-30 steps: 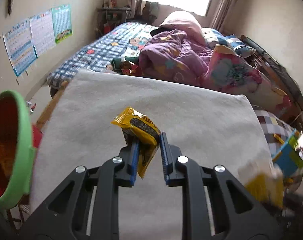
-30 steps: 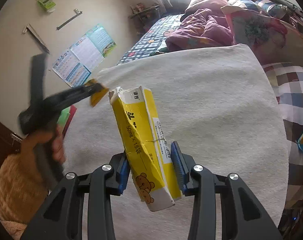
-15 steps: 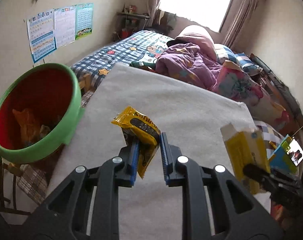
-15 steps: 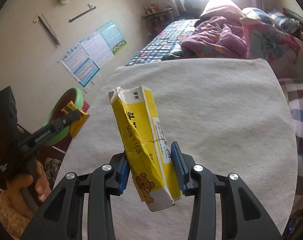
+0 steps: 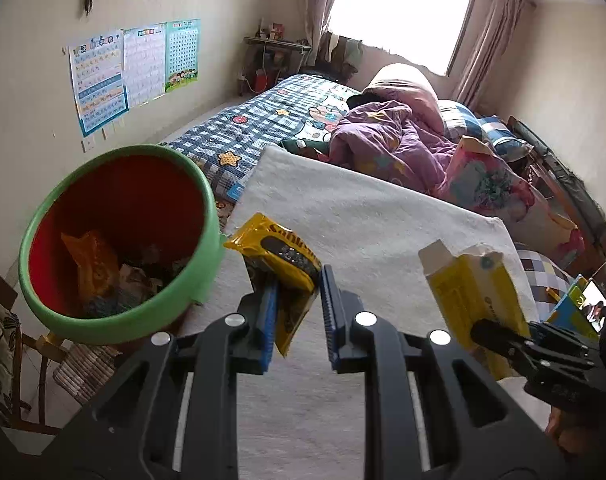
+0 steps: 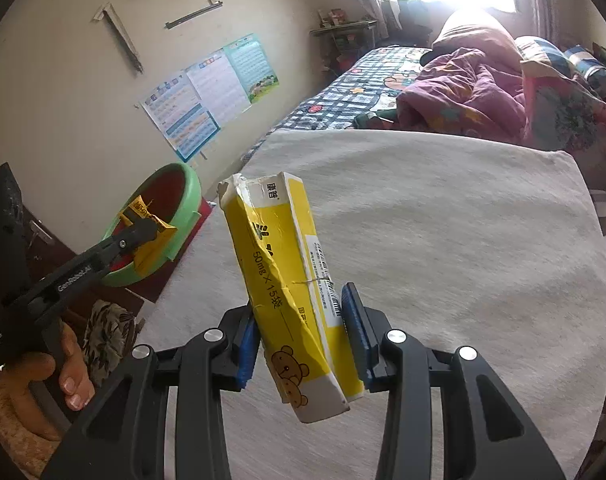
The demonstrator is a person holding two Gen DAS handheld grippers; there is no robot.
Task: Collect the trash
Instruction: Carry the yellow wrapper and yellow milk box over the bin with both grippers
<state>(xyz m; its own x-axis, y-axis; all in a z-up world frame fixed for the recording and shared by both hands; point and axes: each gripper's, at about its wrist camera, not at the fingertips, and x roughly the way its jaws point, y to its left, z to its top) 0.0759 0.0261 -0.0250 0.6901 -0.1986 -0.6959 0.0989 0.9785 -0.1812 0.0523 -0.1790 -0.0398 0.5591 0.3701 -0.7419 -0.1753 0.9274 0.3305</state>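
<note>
My left gripper (image 5: 297,304) is shut on a yellow snack wrapper (image 5: 279,260) and holds it in the air just right of the rim of a green bin with a red inside (image 5: 119,240). The bin holds an orange wrapper and other trash. My right gripper (image 6: 301,336) is shut on a crumpled yellow carton with a bear print (image 6: 287,280), held upright above the white cloth-covered table (image 6: 443,232). The carton also shows in the left wrist view (image 5: 471,296), and the left gripper with its wrapper shows in the right wrist view (image 6: 151,236).
A bed with a blue checked cover (image 5: 271,128) and purple and pink bedding (image 5: 387,140) lies beyond the table. Posters (image 5: 131,68) hang on the left wall. A wooden chair (image 5: 7,344) stands below the bin.
My left gripper has swung left with the wrapper, bringing the green bin close beside it. My right gripper has followed leftward with the carton.
</note>
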